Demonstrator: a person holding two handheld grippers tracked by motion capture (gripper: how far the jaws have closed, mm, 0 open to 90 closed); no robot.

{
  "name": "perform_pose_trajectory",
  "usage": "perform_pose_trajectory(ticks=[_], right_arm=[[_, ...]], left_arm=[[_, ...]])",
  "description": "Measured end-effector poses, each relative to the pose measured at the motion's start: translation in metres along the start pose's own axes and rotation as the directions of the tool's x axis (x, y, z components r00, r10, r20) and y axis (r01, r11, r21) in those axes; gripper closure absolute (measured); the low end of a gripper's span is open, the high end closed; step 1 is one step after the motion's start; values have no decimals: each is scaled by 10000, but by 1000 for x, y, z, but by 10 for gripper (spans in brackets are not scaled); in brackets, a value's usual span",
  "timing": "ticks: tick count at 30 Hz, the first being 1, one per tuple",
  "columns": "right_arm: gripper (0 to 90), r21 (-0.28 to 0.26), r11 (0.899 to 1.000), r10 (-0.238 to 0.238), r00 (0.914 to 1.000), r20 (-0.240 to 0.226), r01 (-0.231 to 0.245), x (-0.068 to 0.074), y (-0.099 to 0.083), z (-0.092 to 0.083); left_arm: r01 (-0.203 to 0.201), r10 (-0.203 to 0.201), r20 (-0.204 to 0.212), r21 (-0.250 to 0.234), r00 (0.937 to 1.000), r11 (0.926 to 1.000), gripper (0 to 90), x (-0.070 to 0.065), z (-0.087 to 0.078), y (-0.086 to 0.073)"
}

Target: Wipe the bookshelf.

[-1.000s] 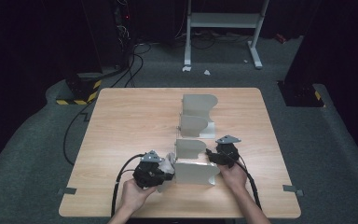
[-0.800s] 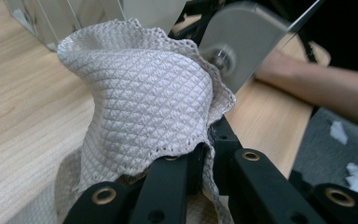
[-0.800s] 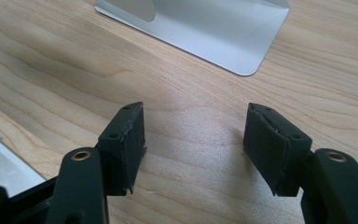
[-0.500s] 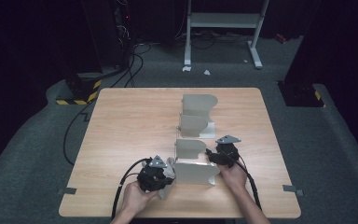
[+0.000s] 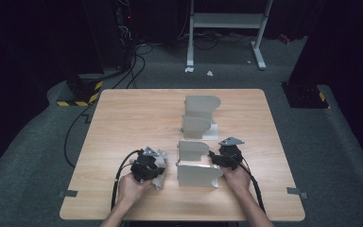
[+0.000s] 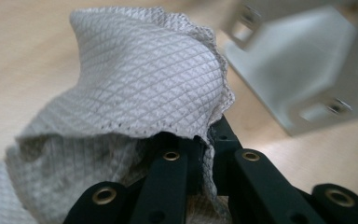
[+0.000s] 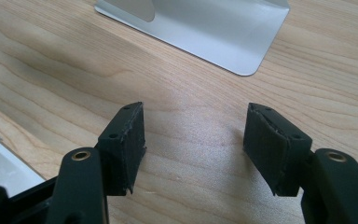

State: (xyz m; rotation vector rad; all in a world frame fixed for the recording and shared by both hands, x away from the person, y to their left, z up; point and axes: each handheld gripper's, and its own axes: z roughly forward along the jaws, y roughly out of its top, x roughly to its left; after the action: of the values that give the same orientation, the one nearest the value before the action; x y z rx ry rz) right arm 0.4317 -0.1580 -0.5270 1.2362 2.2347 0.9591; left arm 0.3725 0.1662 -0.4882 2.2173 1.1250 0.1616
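A pale waffle-weave cloth (image 6: pixel 144 79) bulges over my left gripper (image 6: pixel 200 140), which is shut on a fold of it. From above, that gripper (image 5: pixel 153 168) and the cloth (image 5: pixel 159 160) sit just left of the near grey metal bracket (image 5: pixel 196 174), whose wall fills the upper right of the left gripper view (image 6: pixel 303 60). My right gripper (image 5: pixel 220 157) rests at the bracket's right side. Its jaws (image 7: pixel 193 140) stand open over bare wood with nothing between them. A second metal bracket (image 5: pixel 199 116) stands farther back, and its flat base plate (image 7: pixel 214 28) lies ahead of the right gripper.
The wooden table (image 5: pixel 123 123) has wide bare areas at the left and far right. An edge of the near bracket (image 7: pixel 0 163) shows beside the right gripper. Black cables trail from both grippers toward the near edge. Dark floor, a stand and cables lie beyond the table.
My left gripper has shifted a little left and lower with the cloth, slightly away from the near bracket. The right gripper has stayed where it was.
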Motion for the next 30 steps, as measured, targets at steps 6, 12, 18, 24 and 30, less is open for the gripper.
perform_pose_trajectory(ticks=[6,12,18,24,30], right_arm=[[396,19,10000,17,10000,-21,-17,0,0,0],[412,4,10000,-61,9999,-84,61,0,0,-1],[412,-4,10000,-73,9999,-86,73,1,0,0],[412,5,10000,-60,10000,-77,60,1,0,0],[489,-71,9998,-167,9996,-213,165,1,0,-1]], left_arm=[[387,-417,-932,-343,9948,9987,857,30,-14,16],[533,-578,-1536,-334,9864,9980,860,55,-24,30],[1164,-1260,-2059,-581,9704,9915,860,87,-29,46],[1654,-1735,-2223,-546,9594,9847,693,101,-23,55],[1539,-1622,-2205,-543,9618,9866,431,84,-23,45]])
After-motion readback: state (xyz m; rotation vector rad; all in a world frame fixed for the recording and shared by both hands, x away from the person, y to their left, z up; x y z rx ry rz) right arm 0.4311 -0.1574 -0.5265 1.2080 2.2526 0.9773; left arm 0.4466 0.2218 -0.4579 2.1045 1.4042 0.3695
